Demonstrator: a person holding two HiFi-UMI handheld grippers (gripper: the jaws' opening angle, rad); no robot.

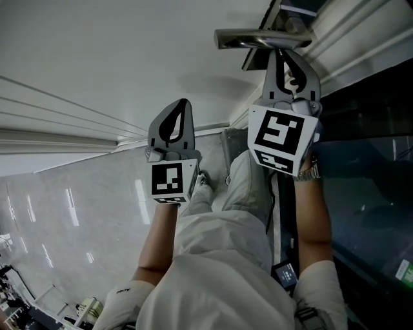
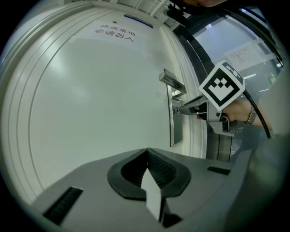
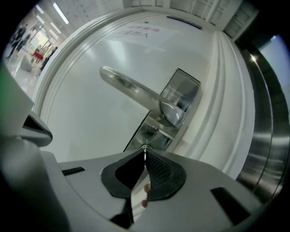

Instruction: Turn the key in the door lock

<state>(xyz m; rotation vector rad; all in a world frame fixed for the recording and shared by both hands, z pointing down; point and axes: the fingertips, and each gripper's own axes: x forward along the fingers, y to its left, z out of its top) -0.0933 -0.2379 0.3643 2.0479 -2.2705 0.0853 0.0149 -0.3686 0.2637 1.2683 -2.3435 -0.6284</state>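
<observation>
Both grippers face the door point(image 2: 90, 99): your right gripper point(image 3: 145, 153) pinches the key point(image 3: 145, 147) in the lock point(image 3: 150, 133) under the handle point(image 3: 131, 88); your left gripper point(image 2: 147, 152) is closed, empty, clear of it.

Seemingly a corridor in an office or commercial building. Told by a plain white door point(image 2: 90, 99) with a steel lever handle point(image 3: 131, 88), a printed notice point(image 2: 114, 32) in Chinese characters near the door's top, glossy pale floor tiles point(image 1: 64, 200) at the door's foot, dark glass walling point(image 1: 374, 193) just beside the door, and ceiling strip lights point(image 3: 59, 12) well off to the door's left.
</observation>
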